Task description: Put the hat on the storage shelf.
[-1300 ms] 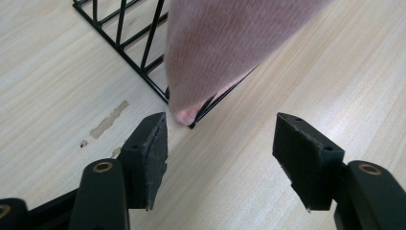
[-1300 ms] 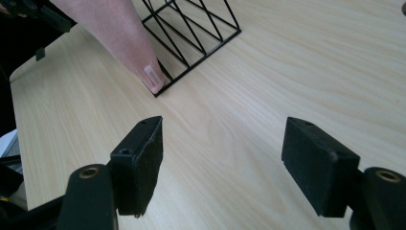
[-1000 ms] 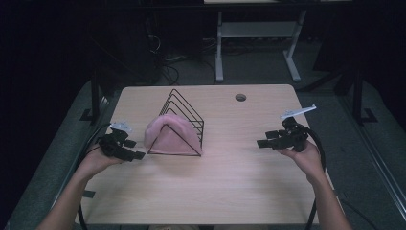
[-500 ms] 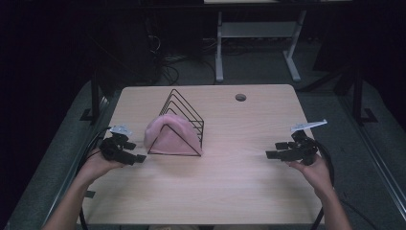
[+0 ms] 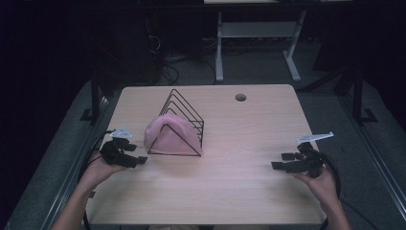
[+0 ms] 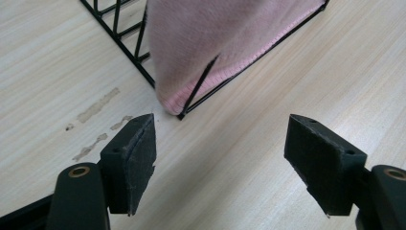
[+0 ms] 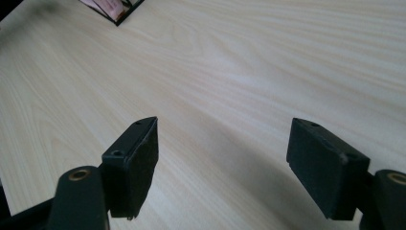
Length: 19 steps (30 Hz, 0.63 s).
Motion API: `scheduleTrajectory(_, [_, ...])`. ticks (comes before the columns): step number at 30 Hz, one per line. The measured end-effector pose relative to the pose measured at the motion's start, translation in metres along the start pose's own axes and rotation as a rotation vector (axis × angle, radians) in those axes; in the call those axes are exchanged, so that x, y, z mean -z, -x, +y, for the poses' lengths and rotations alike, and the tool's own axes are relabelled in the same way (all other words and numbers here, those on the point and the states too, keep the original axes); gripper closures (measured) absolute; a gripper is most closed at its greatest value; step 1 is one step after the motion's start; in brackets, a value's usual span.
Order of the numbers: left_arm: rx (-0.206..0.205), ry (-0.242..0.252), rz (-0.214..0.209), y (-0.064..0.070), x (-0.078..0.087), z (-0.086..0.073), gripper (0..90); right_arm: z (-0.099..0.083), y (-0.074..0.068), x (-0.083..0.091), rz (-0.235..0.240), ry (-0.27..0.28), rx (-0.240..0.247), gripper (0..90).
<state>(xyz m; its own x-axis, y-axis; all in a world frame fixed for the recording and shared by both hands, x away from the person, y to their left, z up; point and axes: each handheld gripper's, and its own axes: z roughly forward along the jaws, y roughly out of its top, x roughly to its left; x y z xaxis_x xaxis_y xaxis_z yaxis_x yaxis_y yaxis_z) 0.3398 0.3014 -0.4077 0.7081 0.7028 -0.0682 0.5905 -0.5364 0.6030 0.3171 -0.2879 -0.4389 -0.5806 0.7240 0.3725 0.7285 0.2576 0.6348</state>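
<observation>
A black wire rack (image 5: 184, 115) shaped like a triangle stands on the wooden table (image 5: 225, 191), left of centre. A pink knitted cloth (image 5: 170, 135) is draped over its near end. In the left gripper view the cloth (image 6: 225, 43) hangs down over the rack's corner (image 6: 184, 112). My left gripper (image 5: 134, 154) is open just left of the rack's near corner, nothing between its pads (image 6: 136, 158). My right gripper (image 5: 283, 161) is open low over bare wood near the table's right edge, its jaws wide apart (image 7: 222, 163).
A small round hole (image 5: 240, 97) sits in the table near its far edge. Beyond the table are a white desk frame (image 5: 253, 43) and cables on the dark floor. A corner of the rack with the cloth (image 7: 112, 9) shows far off in the right gripper view.
My right gripper has drawn back toward me and to the right, away from the table's middle. My left gripper has shifted slightly toward me beside the rack.
</observation>
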Motion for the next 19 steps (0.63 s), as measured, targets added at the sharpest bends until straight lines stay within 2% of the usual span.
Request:
scheduleTrajectory(6, [-0.009, -0.007, -0.009, 0.010, -0.001, -0.006, 26.5, -0.012, -0.006, 0.003, -0.005, -0.011, 0.014, 25.4])
scheduleTrajectory(7, [-0.016, -0.004, -0.007, 0.012, 0.000, -0.007, 26.5, -0.015, -0.009, 0.003, -0.005, -0.012, 0.016, 25.3])
scheduleTrajectory(12, [0.007, 0.038, -0.013, 0.024, 0.002, -0.012, 26.5, -0.027, -0.016, 0.003, -0.024, -0.017, 0.034, 24.5])
scheduleTrajectory(17, [0.032, 0.076, -0.007, 0.032, -0.003, -0.024, 26.4, -0.040, -0.023, 0.002, -0.017, 0.041, 0.032, 24.5])
scheduleTrajectory(19, [0.032, 0.060, -0.021, 0.034, -0.008, -0.028, 26.5, -0.043, -0.026, 0.000, -0.021, 0.035, 0.041, 24.0])
